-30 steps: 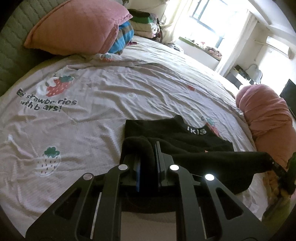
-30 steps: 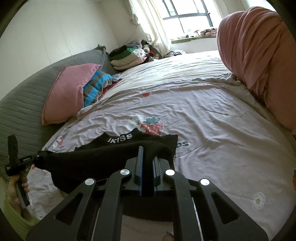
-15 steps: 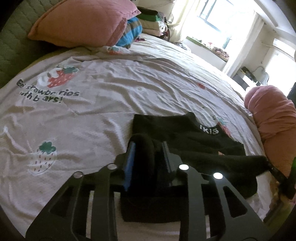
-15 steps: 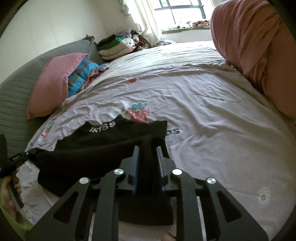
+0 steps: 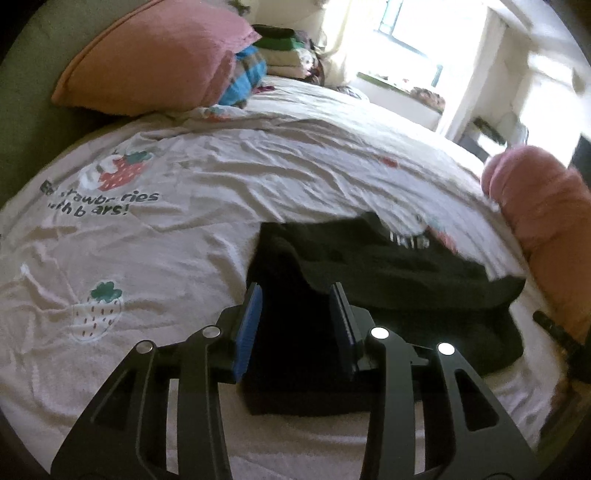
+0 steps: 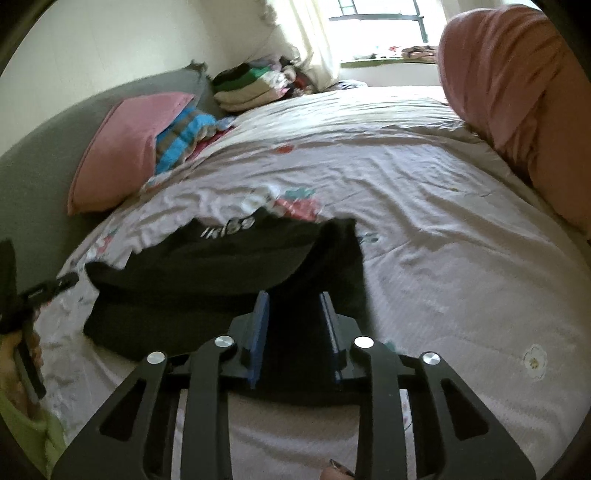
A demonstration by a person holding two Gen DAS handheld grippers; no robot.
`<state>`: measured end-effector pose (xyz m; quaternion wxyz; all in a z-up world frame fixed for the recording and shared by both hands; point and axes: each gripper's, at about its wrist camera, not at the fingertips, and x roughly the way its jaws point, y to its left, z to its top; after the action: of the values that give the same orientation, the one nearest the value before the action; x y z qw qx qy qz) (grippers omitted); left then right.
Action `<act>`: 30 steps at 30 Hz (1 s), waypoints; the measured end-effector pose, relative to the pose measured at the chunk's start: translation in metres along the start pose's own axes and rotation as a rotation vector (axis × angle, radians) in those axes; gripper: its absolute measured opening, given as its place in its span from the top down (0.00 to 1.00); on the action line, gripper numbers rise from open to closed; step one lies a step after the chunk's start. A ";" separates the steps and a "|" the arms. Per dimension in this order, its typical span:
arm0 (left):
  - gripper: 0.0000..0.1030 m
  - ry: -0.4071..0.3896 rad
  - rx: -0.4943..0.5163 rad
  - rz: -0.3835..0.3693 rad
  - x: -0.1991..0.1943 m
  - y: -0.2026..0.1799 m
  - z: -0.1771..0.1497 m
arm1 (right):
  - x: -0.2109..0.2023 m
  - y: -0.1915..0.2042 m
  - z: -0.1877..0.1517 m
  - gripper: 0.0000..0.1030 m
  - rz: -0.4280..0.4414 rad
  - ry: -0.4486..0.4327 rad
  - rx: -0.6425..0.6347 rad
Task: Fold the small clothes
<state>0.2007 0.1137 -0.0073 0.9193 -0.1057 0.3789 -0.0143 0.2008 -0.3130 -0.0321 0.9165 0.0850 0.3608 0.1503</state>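
Fold just laid: black garment (image 5: 388,269) doubled over on the bed (image 5: 184,258). Left gripper (image 5: 295,314) and right gripper (image 6: 293,317) have just been opening, cloth between jaws but released. Next: pull both clear without dragging the fold

A: Landmark is the bedsheet (image 5: 229,184), pale, strawberry prints, wrinkled. What sits at its head end?

B: Pink pillow (image 5: 155,62) on the sheet's far edge against a grey-green headboard (image 6: 40,177). Striped blue cloth (image 6: 181,140) tucked just beside the pillow.

A: Further along?

B: Stack of folded clothes (image 6: 251,86) past the sheet's far corner, near a bright window (image 6: 376,14). Rolled pink blanket (image 6: 517,96) along the sheet's right side.
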 end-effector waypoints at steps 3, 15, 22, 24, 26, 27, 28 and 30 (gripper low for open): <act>0.73 0.049 0.052 0.010 0.011 -0.012 -0.010 | 0.005 0.011 -0.010 0.81 -0.006 0.036 -0.052; 0.75 0.109 0.150 0.110 0.047 -0.033 -0.027 | 0.058 0.012 -0.022 0.83 -0.096 0.162 -0.105; 0.75 0.122 0.130 0.119 0.070 -0.034 -0.008 | 0.084 0.016 -0.004 0.83 -0.113 0.164 -0.147; 0.75 0.134 0.110 0.110 0.077 -0.034 0.000 | 0.091 0.015 0.003 0.83 -0.116 0.166 -0.143; 0.75 0.137 0.081 0.102 0.085 -0.034 0.010 | 0.097 0.013 0.012 0.83 -0.111 0.164 -0.129; 0.75 0.137 0.060 0.095 0.089 -0.033 0.015 | 0.099 0.013 0.016 0.83 -0.112 0.162 -0.125; 0.75 0.134 0.033 0.085 0.092 -0.031 0.021 | 0.102 0.012 0.020 0.83 -0.109 0.157 -0.117; 0.75 0.140 -0.030 0.044 0.097 -0.027 0.027 | 0.106 0.010 0.028 0.83 -0.107 0.151 -0.101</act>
<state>0.2906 0.0817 -0.0501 0.8890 -0.1096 0.4446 0.0043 0.2913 -0.2691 -0.0764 0.8966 0.0076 0.4248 0.1249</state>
